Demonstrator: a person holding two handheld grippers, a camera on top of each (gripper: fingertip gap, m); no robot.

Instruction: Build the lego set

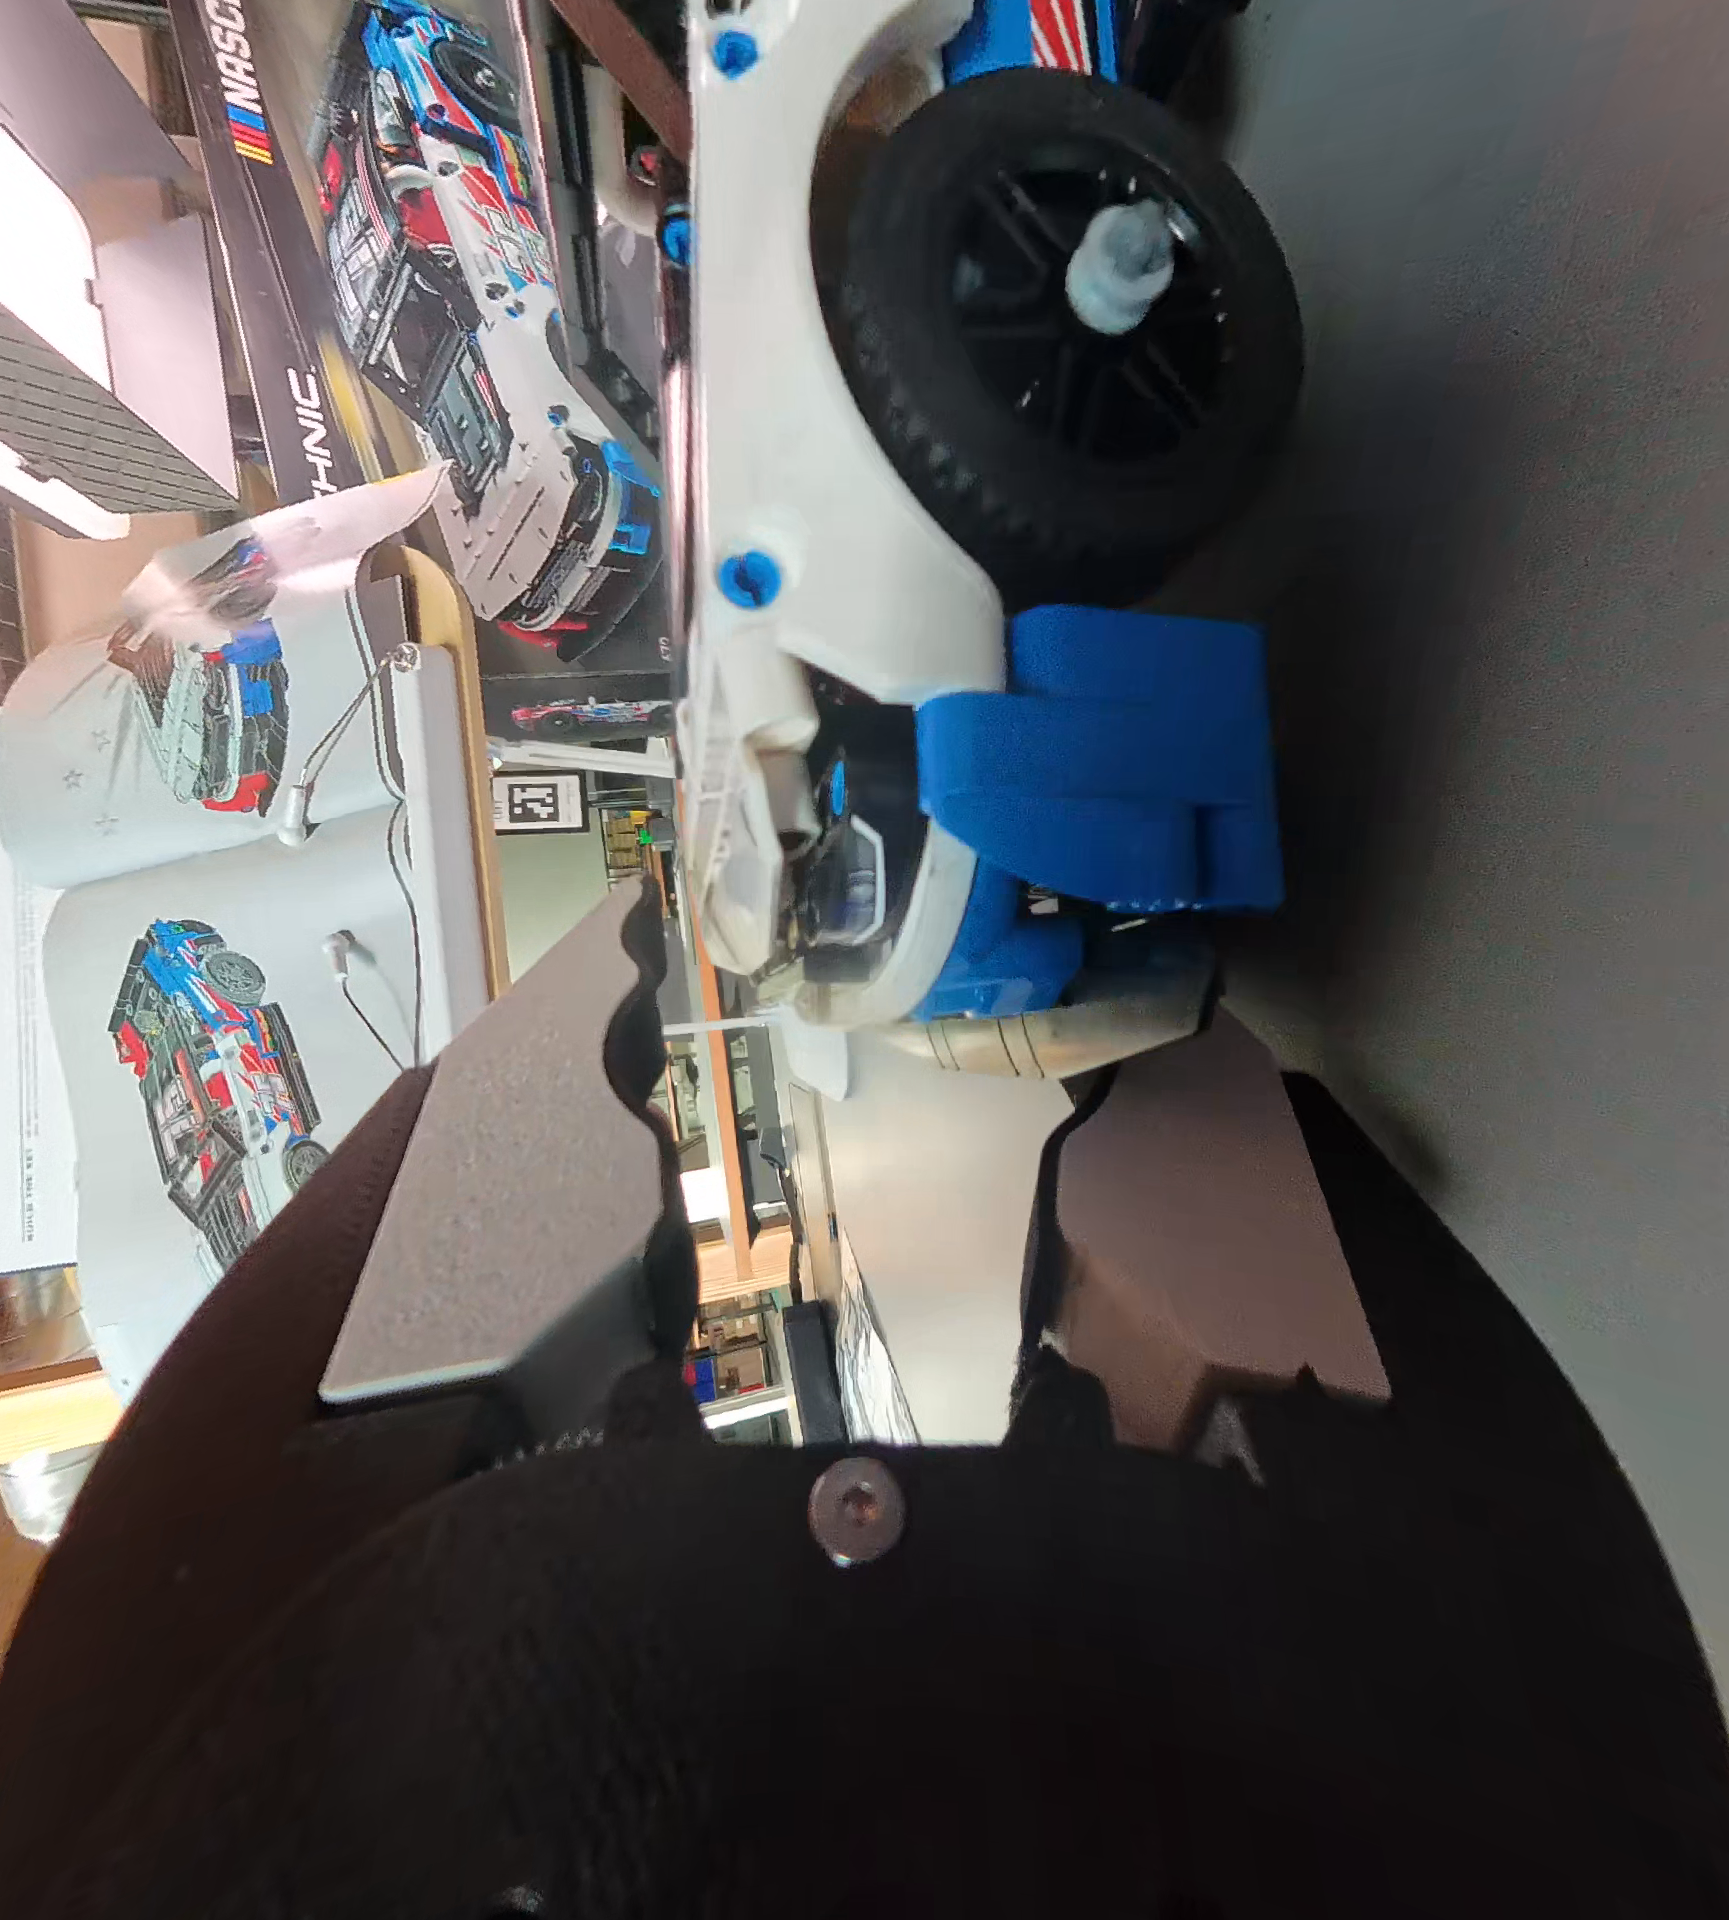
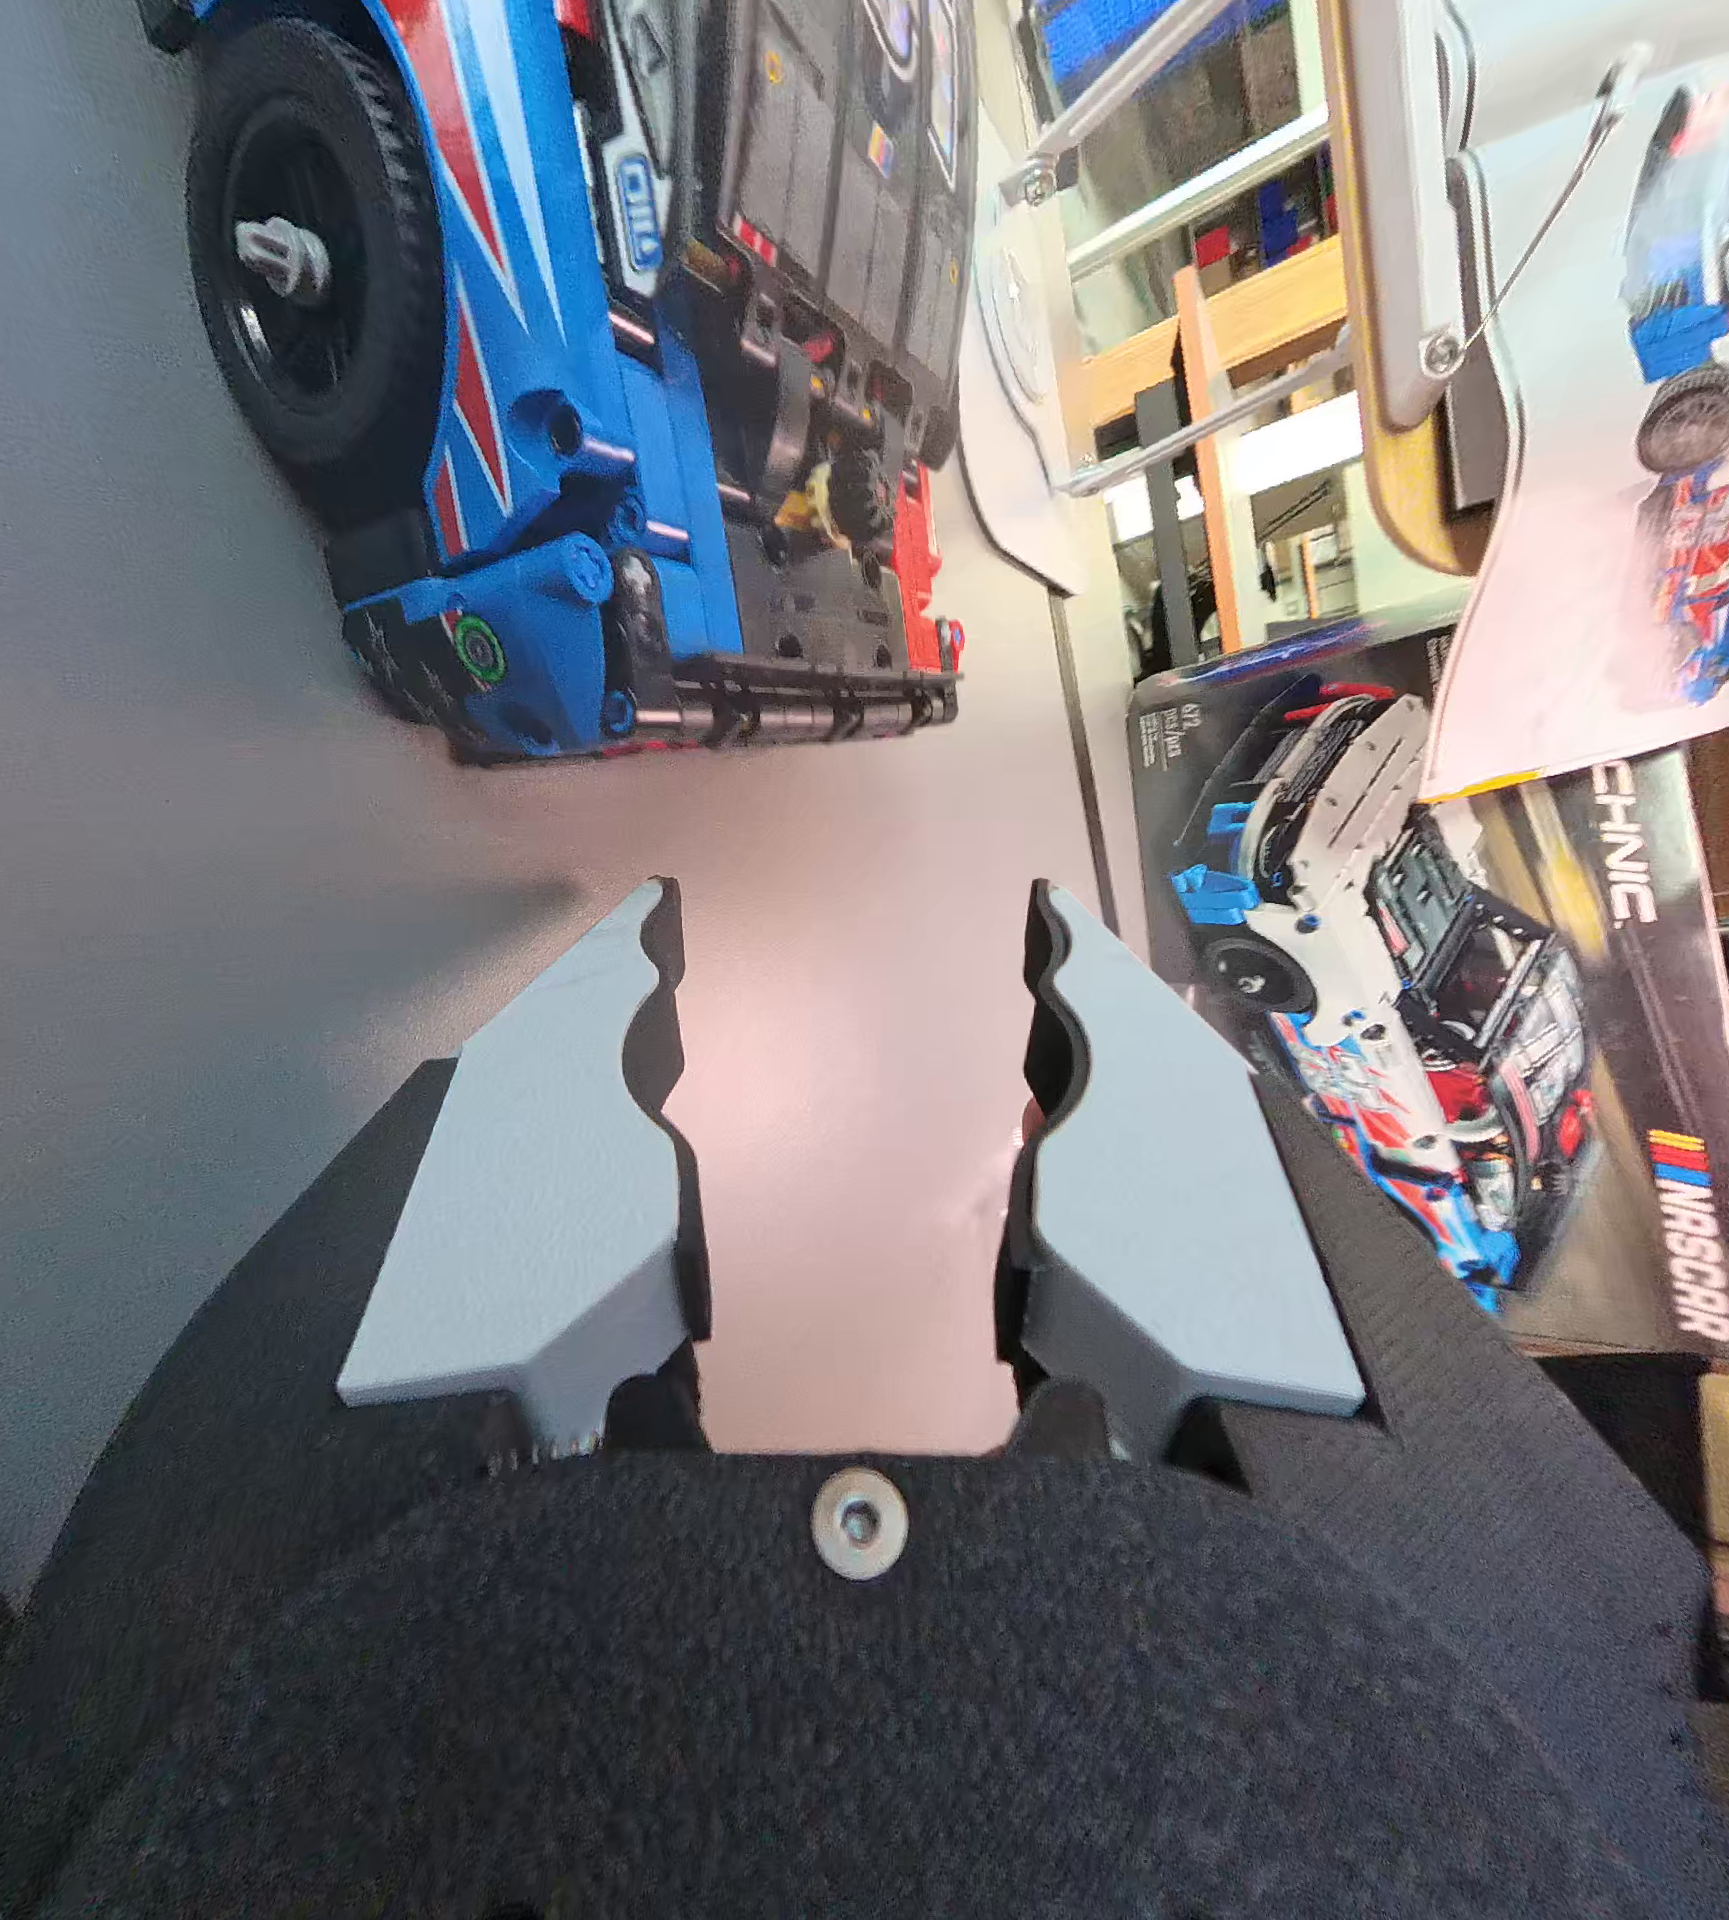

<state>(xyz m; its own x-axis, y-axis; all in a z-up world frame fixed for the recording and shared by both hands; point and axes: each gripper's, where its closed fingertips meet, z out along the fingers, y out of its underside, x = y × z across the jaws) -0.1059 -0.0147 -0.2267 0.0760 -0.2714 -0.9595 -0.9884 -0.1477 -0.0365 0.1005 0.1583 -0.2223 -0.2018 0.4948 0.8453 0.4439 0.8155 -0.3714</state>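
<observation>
Your grey matte tabletop (image 2: 60,935) carries nearly everything, and on it stands the blue, white and red brick-built race car (image 2: 631,416), which looks close to finished: bodywork closed, stickers on, 2 black-tyred wheels fitted in what you can see. Judging against the printed set box (image 2: 1462,1039) propped beside it, little seems left; I see no loose parts on the table in either view, so what remains may be checking or small trim.

The open instruction booklet on its wooden stand (image 1: 216,831) shows full pictures of the car, which fits a late stage.

Your left wrist view gives you the car's white front end, the front black wheel with its pale axle pin (image 1: 1078,301) and a blue splitter piece (image 1: 1099,748) at the nose. The right wrist view shows the opposite end instead: blue rear quarter, rear wheel (image 2: 309,270) and the black bumper bar (image 2: 798,707).

Your left gripper (image 1: 849,997) is spread wide and empty, its tips just beside the car's nose; I cannot tell if they touch. Your right gripper (image 2: 855,904) is likewise parted and holding nothing, short of the rear bumper.
</observation>
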